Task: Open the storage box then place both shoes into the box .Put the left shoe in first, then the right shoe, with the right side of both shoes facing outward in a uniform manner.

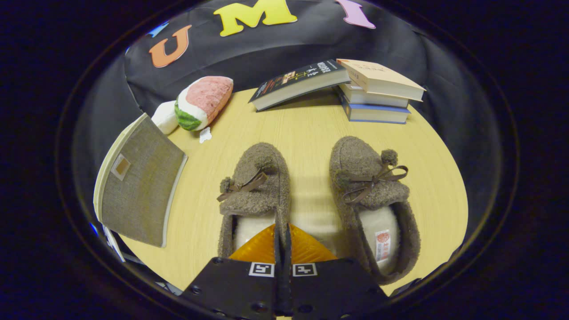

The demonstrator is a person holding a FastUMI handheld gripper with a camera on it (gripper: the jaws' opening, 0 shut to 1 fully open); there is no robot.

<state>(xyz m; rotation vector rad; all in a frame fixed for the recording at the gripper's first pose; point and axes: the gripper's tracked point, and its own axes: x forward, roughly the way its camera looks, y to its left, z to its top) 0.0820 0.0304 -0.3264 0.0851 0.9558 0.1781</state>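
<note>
Pale wood surface (306, 129) under a dark booth wall, and here are the shoes: the left-hand shoe (255, 191) at lower centre, the right-hand shoe (373, 195) just beside it, toes pointing away, bows on top. The gripper (282, 235) has its jaws pressed together at the left-hand shoe's inner rim; whether they pinch it I cannot tell. The storage box (140, 186) stands at left, lid down. Upper left, a plush toy (202, 104); top right, stacked books (373, 95)
</note>
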